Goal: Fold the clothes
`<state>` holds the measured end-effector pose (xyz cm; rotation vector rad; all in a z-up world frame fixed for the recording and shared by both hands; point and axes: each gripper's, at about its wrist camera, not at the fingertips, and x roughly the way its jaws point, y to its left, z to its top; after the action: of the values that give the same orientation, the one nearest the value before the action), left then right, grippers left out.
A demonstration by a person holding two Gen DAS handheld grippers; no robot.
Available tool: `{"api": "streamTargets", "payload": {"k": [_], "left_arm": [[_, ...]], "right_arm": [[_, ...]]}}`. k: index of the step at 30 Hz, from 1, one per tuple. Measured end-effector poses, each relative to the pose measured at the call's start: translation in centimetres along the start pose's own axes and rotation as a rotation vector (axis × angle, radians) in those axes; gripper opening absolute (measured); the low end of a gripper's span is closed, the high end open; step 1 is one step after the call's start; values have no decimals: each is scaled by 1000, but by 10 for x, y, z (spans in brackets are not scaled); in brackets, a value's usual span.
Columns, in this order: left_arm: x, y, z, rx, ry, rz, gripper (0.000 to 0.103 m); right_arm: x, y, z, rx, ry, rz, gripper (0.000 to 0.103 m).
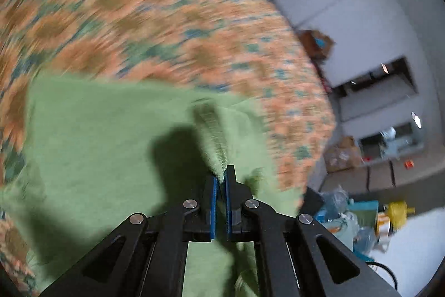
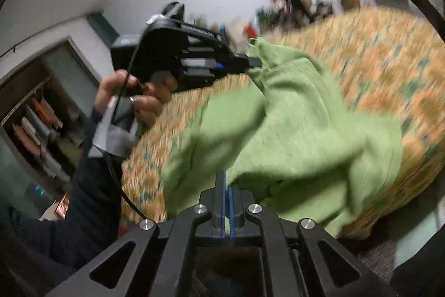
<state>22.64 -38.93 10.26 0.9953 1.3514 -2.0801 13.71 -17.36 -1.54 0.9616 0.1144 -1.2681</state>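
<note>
Green garment (image 2: 300, 130) hangs lifted over the flower-patterned bed (image 2: 389, 52) near its edge, pinched at one end by the closed left claw (image 1: 221, 180) and at another by the closed right claw (image 2: 228, 185).

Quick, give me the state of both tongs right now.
Left tongs: closed on a ridge of the green garment.
Right tongs: closed, pinching the green garment's edge.

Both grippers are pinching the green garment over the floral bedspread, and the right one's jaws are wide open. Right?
Not quite: the right gripper is shut on the green garment, as the right wrist view shows. The left gripper also pinches it over the floral bedspread.
</note>
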Motion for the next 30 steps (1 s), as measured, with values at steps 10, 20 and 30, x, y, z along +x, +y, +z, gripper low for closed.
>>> {"api": "streamTargets", "payload": {"k": [10,20,30], "left_arm": [[8,7,-14,43,18,89,5],[-4,33,-12,-39,9,-39,5],[-63,81,-30,-135,-83,-61,25]], "right_arm": [[-31,-32,-6,175,-40,-64,45],[-15,-34,44,67,-82,-261,15],[15,71,40,-138,81,220,3]]}}
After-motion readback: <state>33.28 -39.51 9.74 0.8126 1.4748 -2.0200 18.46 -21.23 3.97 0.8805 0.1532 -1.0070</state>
